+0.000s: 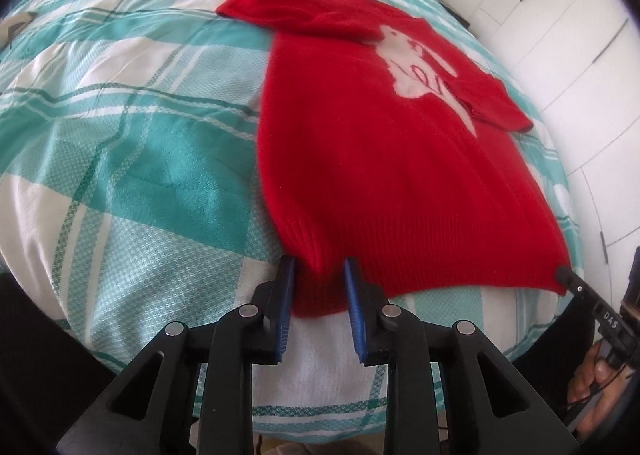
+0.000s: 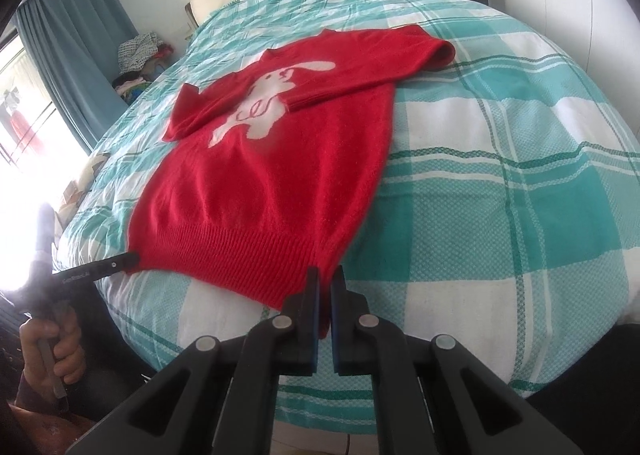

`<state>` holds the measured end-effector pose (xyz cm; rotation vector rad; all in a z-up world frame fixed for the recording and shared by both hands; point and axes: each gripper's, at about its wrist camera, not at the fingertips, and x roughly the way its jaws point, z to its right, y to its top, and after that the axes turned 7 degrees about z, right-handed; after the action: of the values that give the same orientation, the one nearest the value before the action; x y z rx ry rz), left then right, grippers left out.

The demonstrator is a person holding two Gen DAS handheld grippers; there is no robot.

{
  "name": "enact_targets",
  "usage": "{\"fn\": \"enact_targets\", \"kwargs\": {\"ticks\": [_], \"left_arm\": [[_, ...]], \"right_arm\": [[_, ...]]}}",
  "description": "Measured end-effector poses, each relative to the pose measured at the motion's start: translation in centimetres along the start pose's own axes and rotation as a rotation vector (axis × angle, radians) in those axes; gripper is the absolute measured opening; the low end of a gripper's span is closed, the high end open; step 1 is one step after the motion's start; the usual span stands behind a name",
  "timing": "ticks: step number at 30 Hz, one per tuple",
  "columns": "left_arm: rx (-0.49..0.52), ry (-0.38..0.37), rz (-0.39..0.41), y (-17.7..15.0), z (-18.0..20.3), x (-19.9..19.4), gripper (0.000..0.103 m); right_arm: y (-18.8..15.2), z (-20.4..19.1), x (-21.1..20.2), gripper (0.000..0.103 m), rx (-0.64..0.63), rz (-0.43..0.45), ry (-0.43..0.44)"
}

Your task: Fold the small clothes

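At six o'clock on the bed (image 2: 500, 183), my right fingers (image 2: 325, 287) clamp the red sweater (image 2: 256, 183) hem. My left fingers (image 1: 320, 279) sit apart, straddling its other corner.

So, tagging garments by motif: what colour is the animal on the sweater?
White or pale pink, on the red sweater; the animal motif shows best in the right wrist view.

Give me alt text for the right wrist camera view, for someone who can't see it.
A red sweater with a white rabbit design lies flat on a teal-and-white checked bedspread, both sleeves folded across its chest. The right gripper pinches one hem corner while the left gripper grips the other.
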<state>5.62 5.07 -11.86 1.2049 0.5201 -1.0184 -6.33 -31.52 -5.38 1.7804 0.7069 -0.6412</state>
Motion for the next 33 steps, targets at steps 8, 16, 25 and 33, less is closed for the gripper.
{"fn": "enact_targets", "kwargs": {"ticks": [8, 16, 25, 33], "left_arm": [[0.035, 0.033, 0.013, 0.0, 0.3, 0.2, 0.002], [0.103, 0.085, 0.027, -1.1, -0.7, -2.6, 0.001], [0.154, 0.148, 0.072, -2.1, 0.1, -2.1, 0.026], [0.062, 0.163, 0.282, 0.6, -1.1, -7.4, 0.079]], "right_arm": [[0.5, 0.1, -0.2, 0.004, 0.021, 0.014, 0.028], [-0.3, 0.0, -0.7, 0.004, 0.009, -0.057, -0.029], [-2.2, 0.7, 2.7, 0.023, -0.069, -0.149, -0.084], [7.0, 0.0, -2.2, 0.046, -0.324, 0.007, -0.198]]}}
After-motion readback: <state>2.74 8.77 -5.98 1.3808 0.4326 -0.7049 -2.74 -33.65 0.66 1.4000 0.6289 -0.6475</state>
